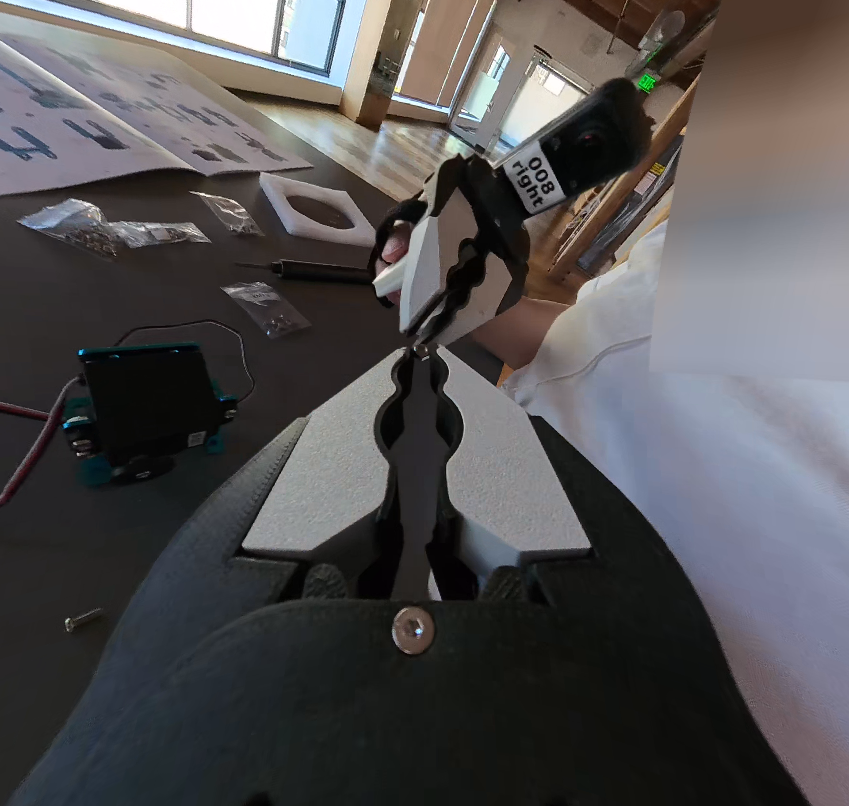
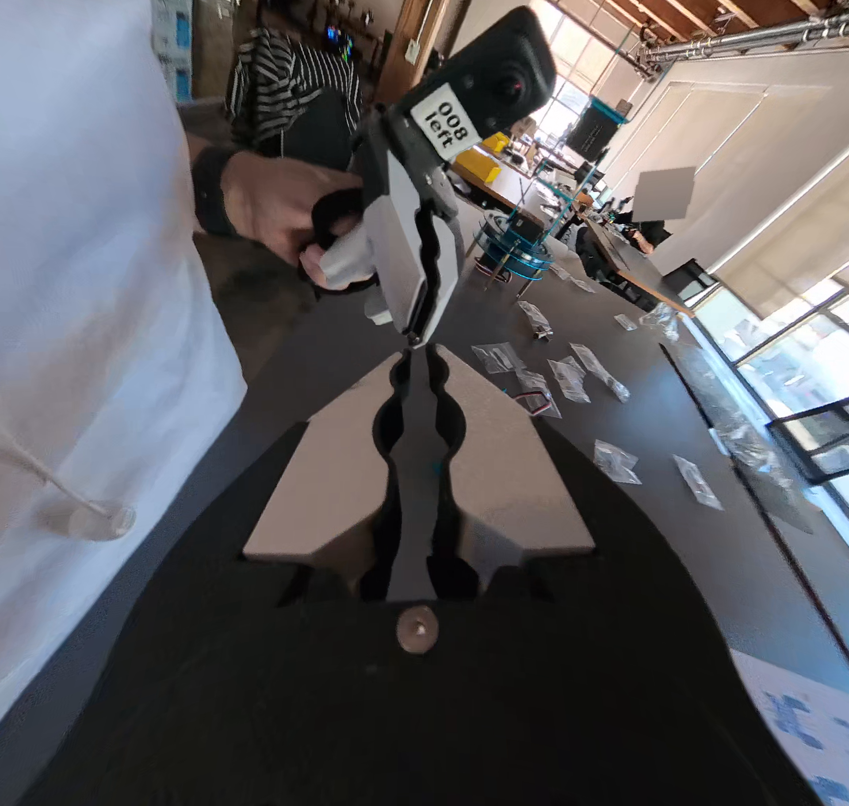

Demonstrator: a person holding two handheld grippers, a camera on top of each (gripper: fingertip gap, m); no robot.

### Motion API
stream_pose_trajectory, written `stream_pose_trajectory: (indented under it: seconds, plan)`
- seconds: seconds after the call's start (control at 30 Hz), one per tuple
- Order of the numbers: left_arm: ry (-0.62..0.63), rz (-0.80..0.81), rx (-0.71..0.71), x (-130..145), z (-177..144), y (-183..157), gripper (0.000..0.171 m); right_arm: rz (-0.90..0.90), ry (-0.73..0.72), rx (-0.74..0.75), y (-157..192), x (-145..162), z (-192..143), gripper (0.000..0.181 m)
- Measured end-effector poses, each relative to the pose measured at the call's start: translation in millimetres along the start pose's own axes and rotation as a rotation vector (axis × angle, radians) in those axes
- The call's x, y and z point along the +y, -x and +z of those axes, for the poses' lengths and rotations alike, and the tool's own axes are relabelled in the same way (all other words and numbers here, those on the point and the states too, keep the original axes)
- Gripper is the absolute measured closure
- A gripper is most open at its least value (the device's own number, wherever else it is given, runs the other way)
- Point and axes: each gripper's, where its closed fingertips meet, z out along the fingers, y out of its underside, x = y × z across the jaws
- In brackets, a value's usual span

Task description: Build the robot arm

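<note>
My left gripper (image 1: 420, 352) is held up above the dark table (image 1: 55, 554), shut on a small metal screw (image 1: 420, 350) pinched at its very tips. My right gripper (image 1: 417, 331) meets it tip to tip from above. In the right wrist view my right gripper (image 2: 418, 350) has its jaws a narrow gap apart with nothing seen between them. The left gripper (image 2: 413, 334) there points down at it, with the small dark screw (image 2: 412, 336) poking from its tips. The two grippers' tips are almost touching.
On the table lie a black servo in a teal bracket (image 1: 142, 412) with wires, a screwdriver (image 1: 317, 272), a white foam frame (image 1: 285, 207), small bags of hardware (image 1: 266, 306), a loose screw (image 1: 82, 618) and a printed sheet (image 1: 115, 118). A round blue acrylic assembly (image 2: 514, 246) stands farther back. A person's white shirt (image 2: 92, 232) is close by. My two grippers' fingertips are within a few centimetres of each other. From either gripper's tips it is about 25 centimetres to the screwdriver (image 1: 317, 272).
</note>
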Motion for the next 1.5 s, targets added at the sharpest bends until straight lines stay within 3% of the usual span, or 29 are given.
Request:
stream_pose_trajectory:
  seconds: [0.2,0.7,1.0,1.2,1.37,1.5]
  plan:
    - [0.047,-0.032,0.003,6.6,3.5,4.3,0.165,-0.143,0.054,0.049,2.5,3.8,2.3,0.178]
    - [0.061,-0.159,0.111,10.6,3.1,4.1,0.165,-0.214,0.104,0.026,10.3,9.9,5.3,0.175]
    - [0.079,-0.19,0.131,14.9,4.5,4.6,0.165,-0.229,0.113,0.021,12.9,10.8,5.8,0.18]
    - [0.036,-0.204,0.134,9.8,1.4,8.2,0.164,-0.13,0.129,0.034,6.4,16.7,6.5,0.181]
    - [0.049,-0.189,0.089,16.2,0.1,17.2,0.171,-0.052,0.171,0.04,1.7,29.7,10.5,0.181]
    - [0.092,-0.133,-0.102,33.9,-2.6,47.2,0.165,0.007,0.28,0.07,-9.7,55.8,8.4,0.181]
